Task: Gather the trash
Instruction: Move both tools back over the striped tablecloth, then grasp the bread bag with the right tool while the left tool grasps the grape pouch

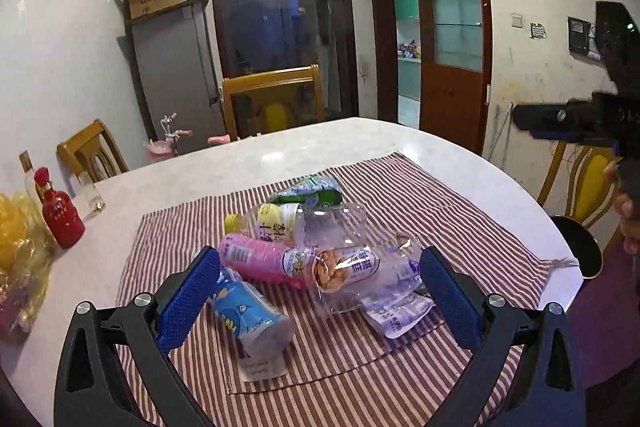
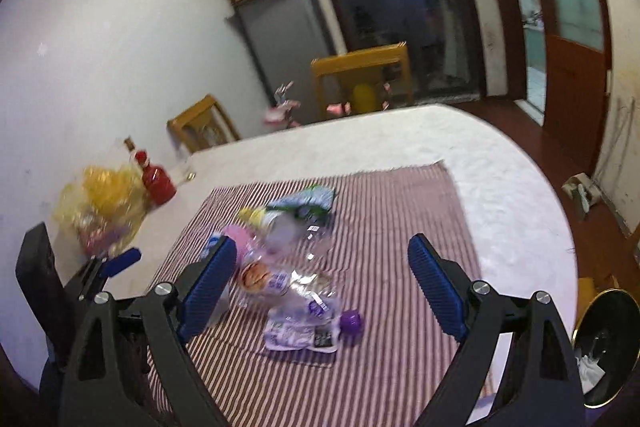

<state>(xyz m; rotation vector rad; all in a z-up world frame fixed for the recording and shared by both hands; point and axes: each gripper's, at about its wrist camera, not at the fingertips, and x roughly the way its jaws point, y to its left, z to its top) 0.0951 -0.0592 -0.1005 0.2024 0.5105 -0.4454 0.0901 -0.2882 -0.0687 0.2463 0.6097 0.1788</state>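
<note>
1. The left hand-held gripper [image 1: 320, 303], at the bottom of the left wrist view, tilts down over the pile of trash with its blue-padded jaws spread wide and released; nothing is pressed between them.
2. The right hand-held gripper [image 2: 322, 285], at the bottom of the right wrist view, also tilts down with jaws wide apart and empty. In the left wrist view it shows as a dark shape at the right edge, with part of a person's hand [image 1: 628, 215] below it.
3. The trash lies at the middle of the red-and-white striped cloth [image 1: 440, 211] on the white round desk [image 1: 304, 151]: one blue printed cup [image 1: 250, 311] on its side, one pink plastic bottle [image 1: 256, 259], one yellow-capped bottle [image 1: 264, 223], one green wrapper [image 1: 316, 193], crumpled clear plastic [image 1: 340, 227] and one flat purple-printed packet [image 1: 396, 311].
4. One purple cap [image 2: 351, 321] shows only in the right wrist view.
5. At the left, one red bottle [image 1: 60, 213] stands beside one yellow bag [image 1: 18, 239], cut off by the frame.
6. The right wrist view is blurred, so labels there are unreadable.
</note>
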